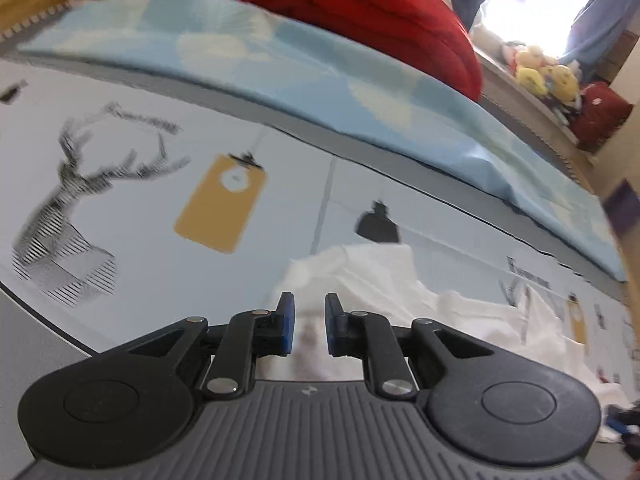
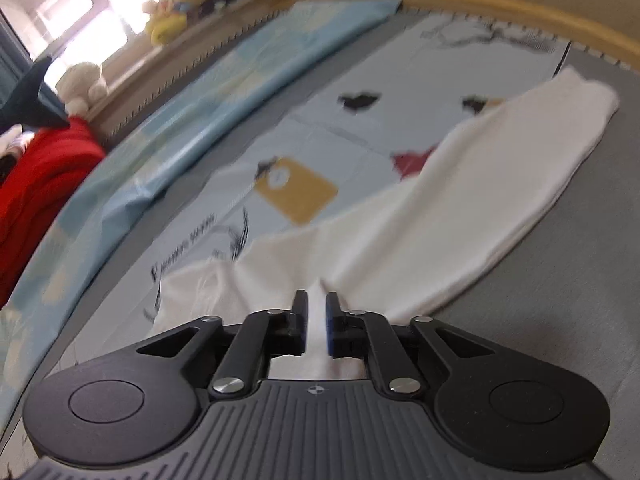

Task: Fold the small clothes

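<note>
Presently catalogued: one white garment point(image 2: 420, 216), small and soft, lying on a printed bedsheet point(image 1: 168, 240) atop a grey mattress point(image 2: 560, 280). Its long axis runs from the near centre away to the far right in the right wrist view, ending in a folded edge near the mattress border. Two grippers, one per hand. Right gripper point(image 2: 317, 322): jaws narrow, a ridge of white cloth standing in the slot between them; whether the pads truly pinch it cannot be told. Left gripper point(image 1: 310, 326): jaws narrow but slightly wider, white cloth directly ahead and below the gap, apparently not clamped. Both sit at the garment's near end, so the far end is the free one. Bystanding items: one pale blue cloud-print quilt point(image 1: 280, 64), one red blanket point(image 1: 360, 12), several plush toys point(image 1: 544, 76) on the far sill, number unclear.
</note>
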`<state>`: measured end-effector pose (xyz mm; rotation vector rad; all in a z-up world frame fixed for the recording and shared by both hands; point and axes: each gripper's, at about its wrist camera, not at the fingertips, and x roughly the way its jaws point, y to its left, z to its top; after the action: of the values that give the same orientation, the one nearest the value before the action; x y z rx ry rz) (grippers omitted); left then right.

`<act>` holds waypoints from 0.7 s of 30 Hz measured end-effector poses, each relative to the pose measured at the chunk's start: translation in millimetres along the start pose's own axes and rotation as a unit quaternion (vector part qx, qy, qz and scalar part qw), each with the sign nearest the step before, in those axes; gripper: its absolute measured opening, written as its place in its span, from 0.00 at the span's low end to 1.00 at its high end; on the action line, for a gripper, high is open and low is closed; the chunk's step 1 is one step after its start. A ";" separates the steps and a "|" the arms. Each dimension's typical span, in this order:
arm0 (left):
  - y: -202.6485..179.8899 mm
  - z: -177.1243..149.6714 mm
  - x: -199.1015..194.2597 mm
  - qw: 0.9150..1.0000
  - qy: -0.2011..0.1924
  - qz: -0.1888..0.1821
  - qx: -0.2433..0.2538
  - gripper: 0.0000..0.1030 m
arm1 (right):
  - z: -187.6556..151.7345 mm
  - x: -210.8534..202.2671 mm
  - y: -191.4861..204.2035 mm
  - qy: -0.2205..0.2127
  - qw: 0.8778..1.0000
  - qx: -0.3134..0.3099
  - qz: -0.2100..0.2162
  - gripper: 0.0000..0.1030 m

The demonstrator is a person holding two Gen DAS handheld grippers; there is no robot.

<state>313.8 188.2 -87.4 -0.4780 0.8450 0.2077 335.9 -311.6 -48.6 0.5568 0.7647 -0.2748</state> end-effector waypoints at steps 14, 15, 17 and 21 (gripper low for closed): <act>7.3 -4.2 13.0 1.000 0.014 0.005 -0.010 0.16 | -19.9 30.8 -15.1 0.088 0.994 0.009 -0.066 0.29; 5.3 -4.1 14.4 1.000 0.014 -0.002 -0.007 0.20 | -19.8 30.6 -14.7 0.086 0.994 0.008 -0.066 0.29; 2.5 -4.3 17.2 1.000 0.012 -0.006 0.001 0.28 | -20.7 29.8 -12.7 0.083 0.994 0.005 -0.067 0.29; -0.5 -1.1 26.6 1.000 0.002 0.015 0.008 0.36 | -21.4 29.6 -10.4 0.083 0.994 0.001 -0.065 0.31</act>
<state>330.6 187.0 -108.1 -0.4501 0.8567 0.2272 339.7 -309.0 -86.3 0.5371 0.9632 -0.3532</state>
